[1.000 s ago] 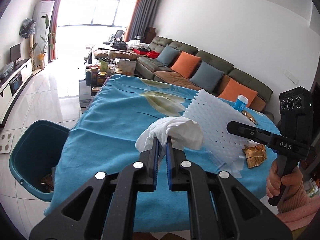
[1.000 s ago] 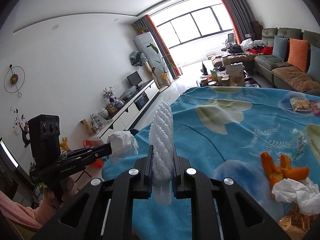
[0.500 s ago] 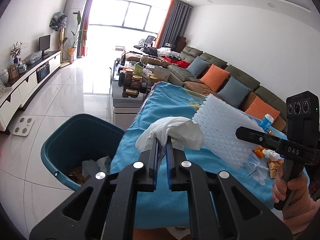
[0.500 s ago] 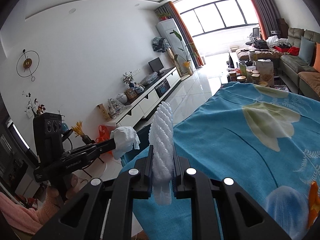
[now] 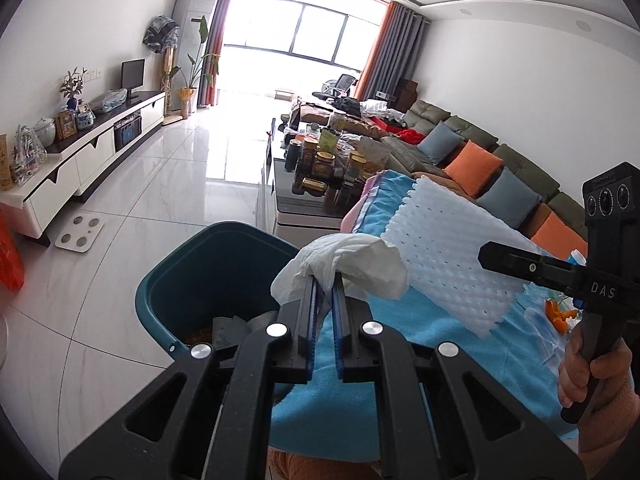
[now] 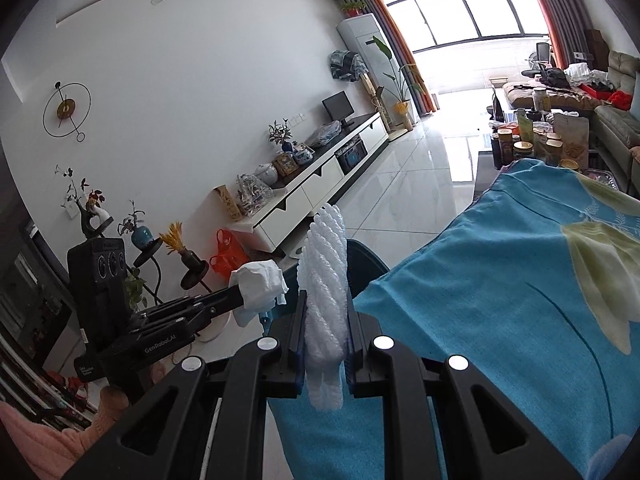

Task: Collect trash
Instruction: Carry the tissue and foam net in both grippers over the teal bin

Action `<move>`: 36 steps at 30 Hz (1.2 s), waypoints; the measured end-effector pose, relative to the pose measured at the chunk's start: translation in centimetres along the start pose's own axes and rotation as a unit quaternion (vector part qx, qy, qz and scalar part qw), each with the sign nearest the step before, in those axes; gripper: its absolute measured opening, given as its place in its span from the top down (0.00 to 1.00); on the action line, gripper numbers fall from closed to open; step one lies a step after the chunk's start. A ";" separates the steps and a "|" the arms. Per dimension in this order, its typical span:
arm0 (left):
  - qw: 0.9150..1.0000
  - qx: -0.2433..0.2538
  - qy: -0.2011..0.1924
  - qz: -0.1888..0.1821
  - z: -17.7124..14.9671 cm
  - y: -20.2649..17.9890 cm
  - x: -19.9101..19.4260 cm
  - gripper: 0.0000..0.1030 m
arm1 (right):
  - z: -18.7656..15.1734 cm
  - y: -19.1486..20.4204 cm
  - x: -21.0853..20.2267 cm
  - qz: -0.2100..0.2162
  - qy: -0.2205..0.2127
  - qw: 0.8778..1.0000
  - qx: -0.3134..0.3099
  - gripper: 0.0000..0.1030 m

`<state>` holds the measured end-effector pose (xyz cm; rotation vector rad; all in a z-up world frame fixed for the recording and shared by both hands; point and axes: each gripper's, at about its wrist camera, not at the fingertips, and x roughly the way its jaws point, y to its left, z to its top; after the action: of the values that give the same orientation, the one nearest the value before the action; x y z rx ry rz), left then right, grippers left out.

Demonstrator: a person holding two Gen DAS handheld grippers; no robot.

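The table [image 5: 400,360] in front of me is covered by a blue cloth [image 6: 500,300] with a leaf print, and its near corner hangs just beside the teal bin [image 5: 192,280] on the white floor. The bin already has some scraps at the bottom. In my right gripper [image 6: 322,308] I hold a white foam sheet [image 5: 452,256], edge-on between the nearly closed jaws, so it stands up above the fingers; seen from my left side, it spreads out over the table edge. My left gripper [image 5: 324,288] is pinched almost fully closed on a crumpled white tissue [image 5: 344,268], which hangs above the near rim of the bin. My right hand [image 5: 588,372] grips its handle over the table. Orange peel [image 5: 556,312] lies on the cloth behind the right gripper.
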<state>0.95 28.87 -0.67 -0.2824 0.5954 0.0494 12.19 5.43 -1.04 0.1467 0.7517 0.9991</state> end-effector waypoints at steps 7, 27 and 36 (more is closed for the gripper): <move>0.999 -0.010 0.007 0.032 0.1 2.0 0.9 0.93 | 1.3 0.1 2.5 0.004 0.013 1.000 0.005 0.86; 0.995 -0.041 0.035 0.080 0.0 5.1 5.2 0.93 | 2.2 1.4 9.2 -0.010 0.062 0.998 0.007 0.85; 0.991 -0.058 0.057 0.102 -0.6 6.0 8.2 0.92 | 2.9 2.0 12.5 -0.023 0.085 0.996 0.013 0.85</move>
<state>6.63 34.14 -7.18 -0.3384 0.7356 0.2667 16.53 17.20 -4.32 0.0655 0.9199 0.9660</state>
